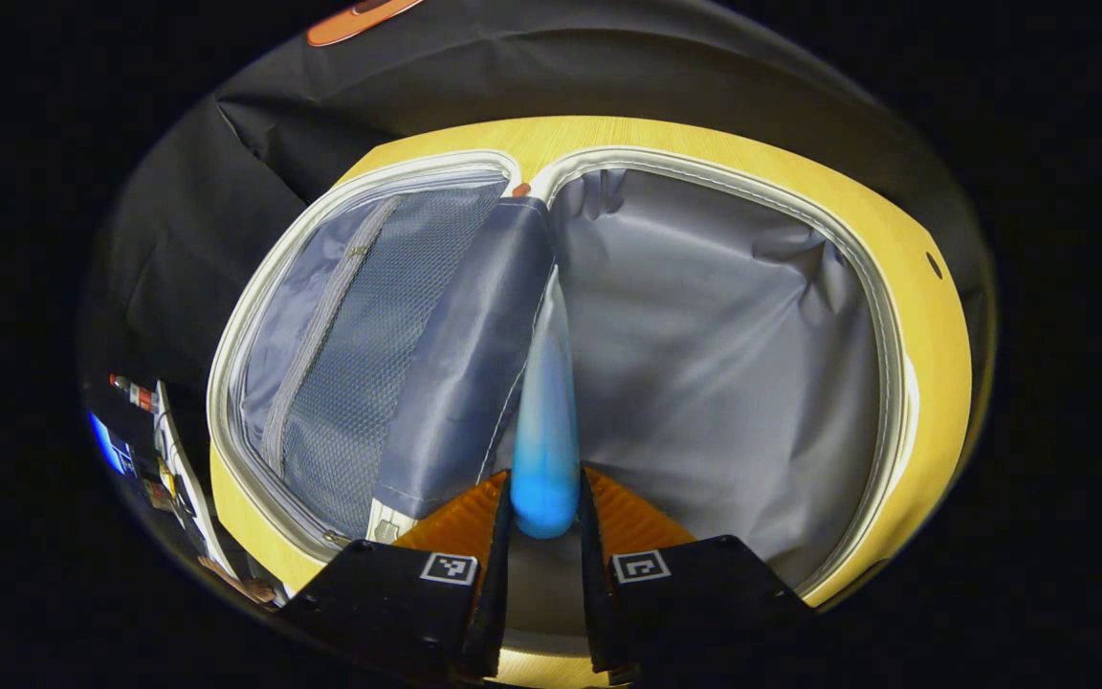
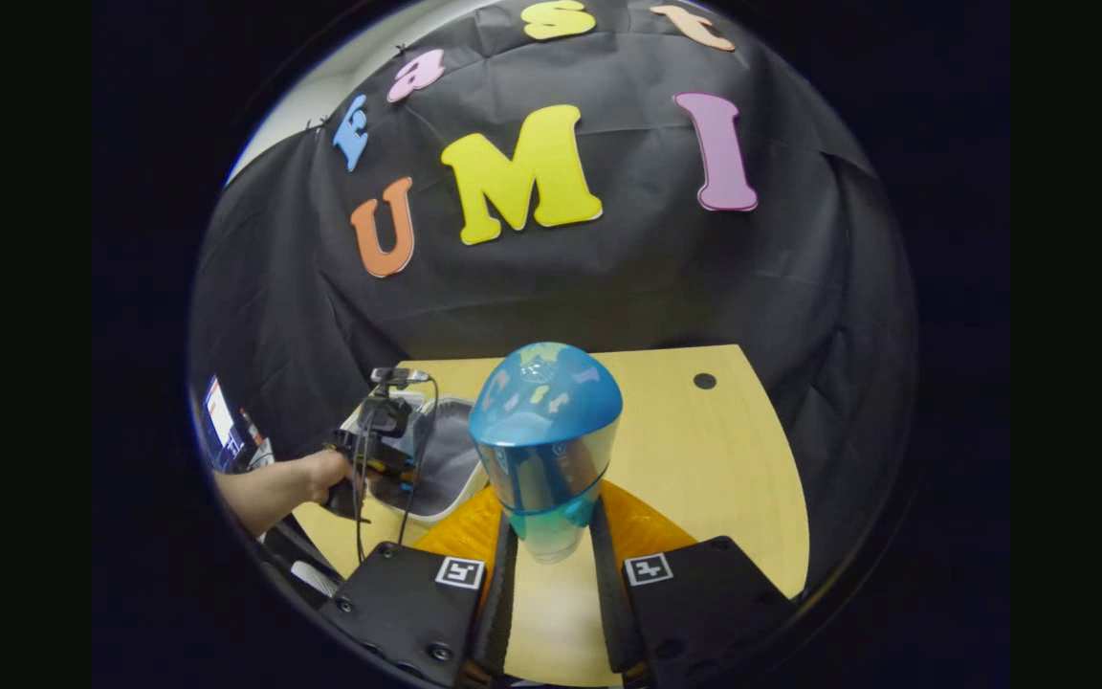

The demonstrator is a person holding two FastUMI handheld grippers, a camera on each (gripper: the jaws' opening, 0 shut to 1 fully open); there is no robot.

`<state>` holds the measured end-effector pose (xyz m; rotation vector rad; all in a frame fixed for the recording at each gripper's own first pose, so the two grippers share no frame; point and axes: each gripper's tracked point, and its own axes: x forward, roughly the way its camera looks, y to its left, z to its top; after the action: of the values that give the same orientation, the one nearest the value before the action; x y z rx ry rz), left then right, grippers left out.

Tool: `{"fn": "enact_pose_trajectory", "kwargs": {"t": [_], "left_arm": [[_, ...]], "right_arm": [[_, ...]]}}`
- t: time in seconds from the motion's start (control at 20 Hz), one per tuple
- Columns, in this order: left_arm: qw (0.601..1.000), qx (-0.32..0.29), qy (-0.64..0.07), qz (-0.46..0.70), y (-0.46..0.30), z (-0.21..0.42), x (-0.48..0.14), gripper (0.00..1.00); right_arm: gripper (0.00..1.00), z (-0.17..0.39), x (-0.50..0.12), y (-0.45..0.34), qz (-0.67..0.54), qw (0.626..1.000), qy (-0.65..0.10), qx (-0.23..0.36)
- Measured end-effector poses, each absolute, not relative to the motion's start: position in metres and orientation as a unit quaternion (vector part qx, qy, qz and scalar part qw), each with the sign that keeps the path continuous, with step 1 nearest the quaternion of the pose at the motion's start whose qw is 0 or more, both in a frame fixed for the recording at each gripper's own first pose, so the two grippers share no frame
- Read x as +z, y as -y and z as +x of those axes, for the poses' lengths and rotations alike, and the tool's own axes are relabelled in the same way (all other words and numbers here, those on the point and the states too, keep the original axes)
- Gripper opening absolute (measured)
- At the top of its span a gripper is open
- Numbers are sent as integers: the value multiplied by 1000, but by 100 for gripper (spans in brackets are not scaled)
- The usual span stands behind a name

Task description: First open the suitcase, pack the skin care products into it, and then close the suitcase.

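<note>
The suitcase (image 1: pixel 857 287) lies open on the wooden table, grey lining on the right half, a mesh zip pocket (image 1: pixel 360 335) on the left half. My left gripper (image 1: pixel 545 517) is shut on a slim blue tube (image 1: pixel 545 421) that points down over the middle of the case. In the right gripper view, my right gripper (image 2: pixel 551 536) is shut on a blue bottle with a rounded cap (image 2: pixel 545 421), held upright above the table (image 2: pixel 704 450). Farther left there, a hand holds the left gripper (image 2: pixel 374 450) over the suitcase (image 2: pixel 451 459).
The black cloth wall stands close behind the table. A small round hole (image 2: pixel 704 380) sits near the table's far right corner. Clutter and a screen (image 1: pixel 116 440) show beyond the table's left edge.
</note>
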<state>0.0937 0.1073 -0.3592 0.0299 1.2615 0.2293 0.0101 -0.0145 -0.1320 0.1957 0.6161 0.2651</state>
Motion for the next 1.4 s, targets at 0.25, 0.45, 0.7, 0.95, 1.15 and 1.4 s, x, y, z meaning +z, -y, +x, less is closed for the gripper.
{"fn": "enact_pose_trajectory", "kwargs": {"t": [0.25, 0.45, 0.7, 0.95, 1.15, 1.4], "left_arm": [[787, 117, -604, 46, -107, 95, -364, 39], [797, 113, -592, 31, -97, 95, -362, 48], [832, 86, -547, -26, -76, 92, -345, 83], [909, 100, -396, -87, -115, 47, -233, 96], [921, 140, -339, -133, -159, -37, -187, 96], [916, 145, -339, -156, -167, -121, -185, 98]], "right_arm": [[36, 9, -130, 11, 93, 935, -303, 156], [36, 5, -134, 13, 92, 931, -307, 175], [36, 15, -137, -8, 83, 925, -310, 206], [36, 49, -146, -114, 62, 903, -313, 286], [37, 80, -203, -215, 34, 876, -355, 324], [37, 101, -305, -289, 15, 834, -469, 290]]}}
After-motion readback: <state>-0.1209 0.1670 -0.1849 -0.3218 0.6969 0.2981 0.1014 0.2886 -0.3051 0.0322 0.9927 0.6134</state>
